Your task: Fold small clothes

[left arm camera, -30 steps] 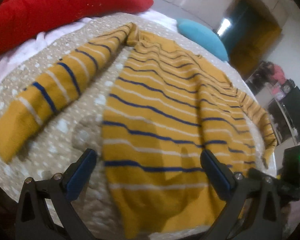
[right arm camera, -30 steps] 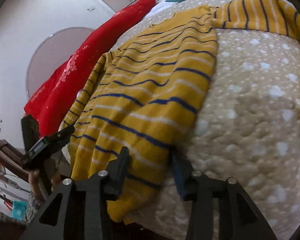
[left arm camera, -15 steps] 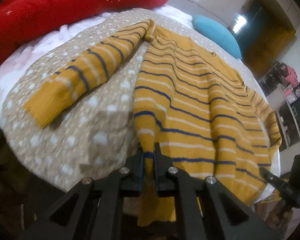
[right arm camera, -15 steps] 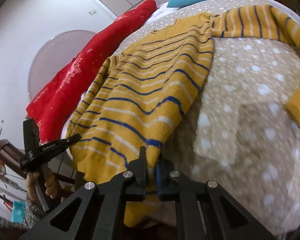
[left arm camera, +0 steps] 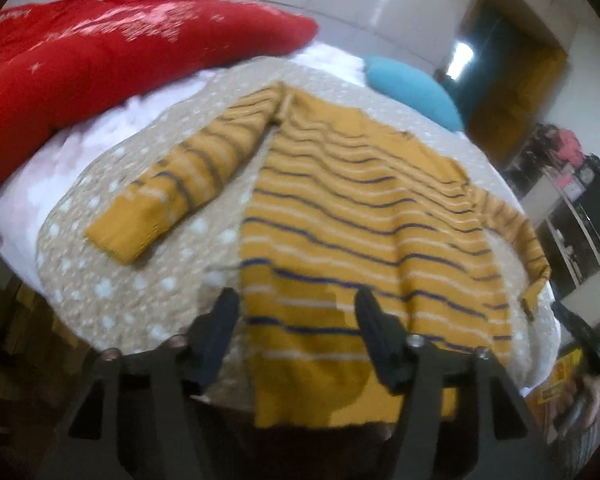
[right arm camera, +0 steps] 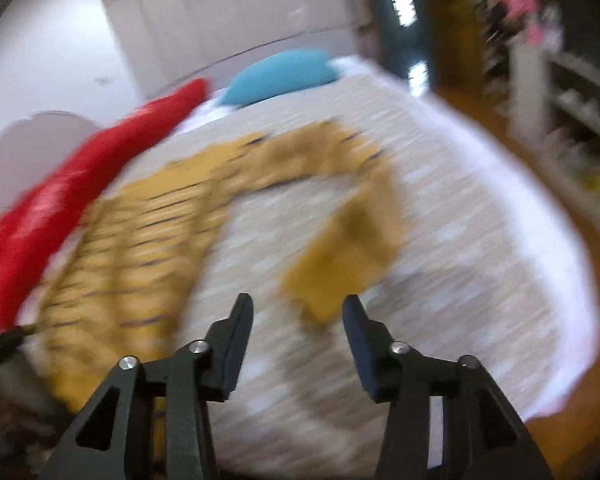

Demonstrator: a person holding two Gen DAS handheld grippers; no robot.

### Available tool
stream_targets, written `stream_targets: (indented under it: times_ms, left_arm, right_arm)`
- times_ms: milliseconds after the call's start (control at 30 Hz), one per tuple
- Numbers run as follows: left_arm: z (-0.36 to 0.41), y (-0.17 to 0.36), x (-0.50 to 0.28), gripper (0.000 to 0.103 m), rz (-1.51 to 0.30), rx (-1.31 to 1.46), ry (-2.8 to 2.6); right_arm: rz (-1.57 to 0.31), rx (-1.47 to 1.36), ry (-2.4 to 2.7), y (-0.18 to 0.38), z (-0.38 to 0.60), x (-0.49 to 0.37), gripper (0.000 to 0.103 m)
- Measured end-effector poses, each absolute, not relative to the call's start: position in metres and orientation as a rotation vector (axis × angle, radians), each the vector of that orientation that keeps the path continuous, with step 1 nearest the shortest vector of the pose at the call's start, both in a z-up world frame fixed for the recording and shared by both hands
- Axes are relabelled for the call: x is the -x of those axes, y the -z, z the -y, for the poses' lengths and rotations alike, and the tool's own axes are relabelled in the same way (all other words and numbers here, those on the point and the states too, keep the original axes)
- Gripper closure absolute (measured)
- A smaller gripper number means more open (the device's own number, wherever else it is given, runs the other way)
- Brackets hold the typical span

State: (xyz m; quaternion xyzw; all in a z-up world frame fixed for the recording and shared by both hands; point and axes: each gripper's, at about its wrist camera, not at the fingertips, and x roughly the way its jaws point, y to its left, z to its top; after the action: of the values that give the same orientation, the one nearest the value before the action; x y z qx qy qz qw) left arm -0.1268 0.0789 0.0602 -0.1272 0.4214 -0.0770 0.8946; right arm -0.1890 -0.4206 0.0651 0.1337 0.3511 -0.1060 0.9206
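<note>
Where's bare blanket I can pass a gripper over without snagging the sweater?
Two patches: the wedge between the left sleeve and the sweater body, just ahead of the open left gripper; and the wide stretch of blanket beyond the right sleeve, towards the bed's edge. The middle is all sweater; the red pillow crowds the far left.

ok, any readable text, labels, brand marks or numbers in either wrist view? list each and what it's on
None can be read.
red pillow: pale marks, too blurred to tell print from lettering.
striped sweater: stripes only, no label showing.
left gripper, right gripper: no markings visible.
Shelf clutter at the room's edge: too small and blurred.
</note>
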Motion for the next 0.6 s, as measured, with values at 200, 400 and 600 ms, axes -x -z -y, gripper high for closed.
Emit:
stream_targets:
  times_ms: [200, 400, 600]
  left_arm:
    - [-0.042, -0.053, 0.109, 0.036, -0.933, 0.224, 0.237]
    - [-0.019, -0.052, 0.095, 0.036, -0.948, 0.187, 0.258]
    - [-0.016, -0.055, 0.081, 0.036, -0.945, 0.198, 0.256]
  right_arm:
    - [-0.746, -0.372, 0.157, -0.053, 0.439, 0.14, 0.052]
    - [-0.805, -0.295, 0.177, -0.063, 0.456, 0.104, 0.095]
    - [-0.686, -0.202, 0.567, -0.119, 0.546, 0.12, 0.094]
